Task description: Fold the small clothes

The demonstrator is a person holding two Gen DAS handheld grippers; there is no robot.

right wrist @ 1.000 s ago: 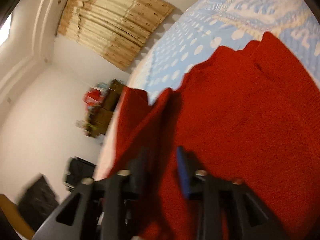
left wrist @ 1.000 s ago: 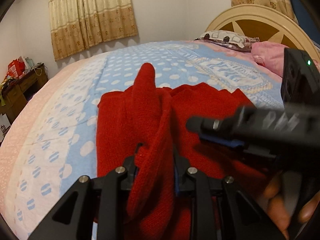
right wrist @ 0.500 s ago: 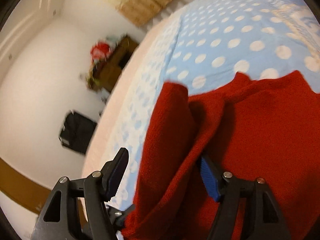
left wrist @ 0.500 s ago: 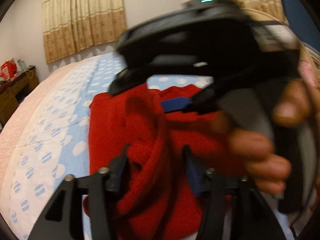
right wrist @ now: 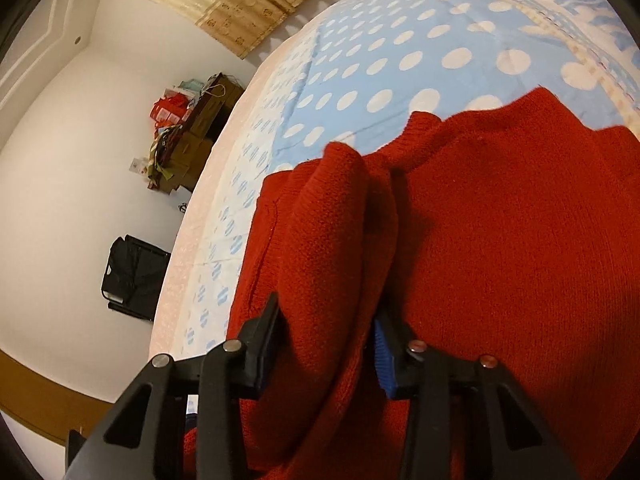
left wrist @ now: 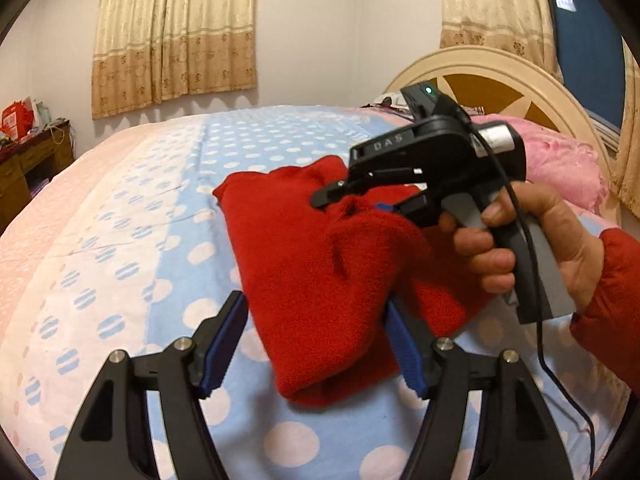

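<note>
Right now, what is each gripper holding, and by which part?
The right gripper, just closing, pinches a raised fold of the red knit garment. The left gripper, just opening, straddles its near end without gripping.

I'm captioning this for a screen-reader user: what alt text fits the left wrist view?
A red knit garment lies on a blue polka-dot bedspread between the open left gripper fingers. A hand holds the right gripper on the garment's far part.

A fuzzy, matt red knitted wool garment [left wrist: 320,272] lies on smooth blue polka-dot cotton bedding [left wrist: 132,248]; matt black plastic gripper fingers [left wrist: 224,344] carry ribbed blue rubber pads
</note>
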